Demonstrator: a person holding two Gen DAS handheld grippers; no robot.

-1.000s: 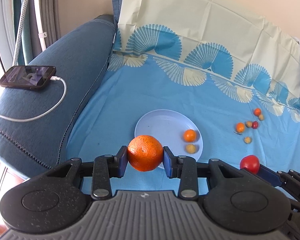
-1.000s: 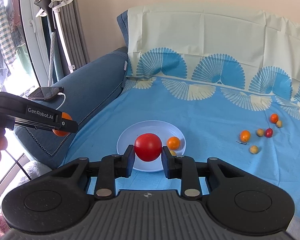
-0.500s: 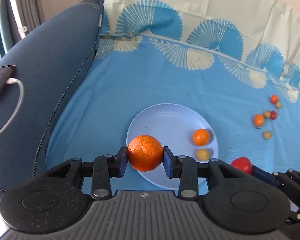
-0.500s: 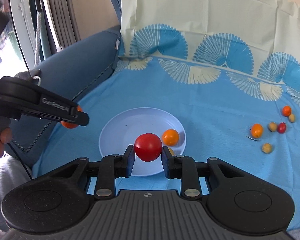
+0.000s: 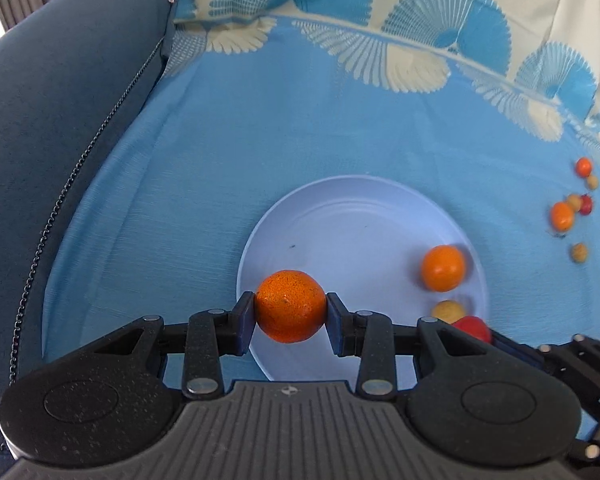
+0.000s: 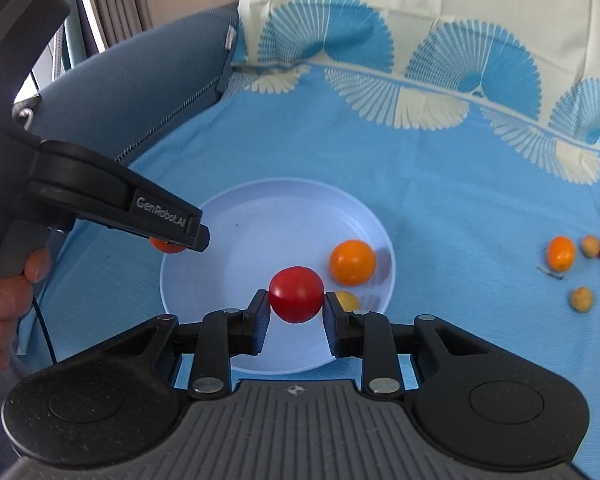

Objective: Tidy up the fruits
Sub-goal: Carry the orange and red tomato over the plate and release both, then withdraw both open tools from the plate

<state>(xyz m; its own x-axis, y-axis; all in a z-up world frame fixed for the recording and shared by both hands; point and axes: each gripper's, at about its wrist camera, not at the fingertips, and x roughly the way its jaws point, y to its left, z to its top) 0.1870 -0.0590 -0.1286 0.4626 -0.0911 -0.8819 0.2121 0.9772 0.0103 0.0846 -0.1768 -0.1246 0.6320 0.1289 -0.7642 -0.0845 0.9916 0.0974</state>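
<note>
My left gripper is shut on an orange and holds it above the near left rim of a pale blue plate. My right gripper is shut on a red tomato above the near part of the same plate. On the plate lie a small orange fruit and a small yellow fruit. In the right wrist view the left gripper comes in from the left with the orange mostly hidden. The tomato shows in the left wrist view.
Several small orange, yellow and red fruits lie on the blue cloth to the right of the plate. A dark blue sofa armrest rises on the left. The patterned cloth climbs the backrest behind.
Both grippers have moved forward and down toward the plate with their fruits still held. The plate now looks larger and closer; the phone on the armrest has left the view.
</note>
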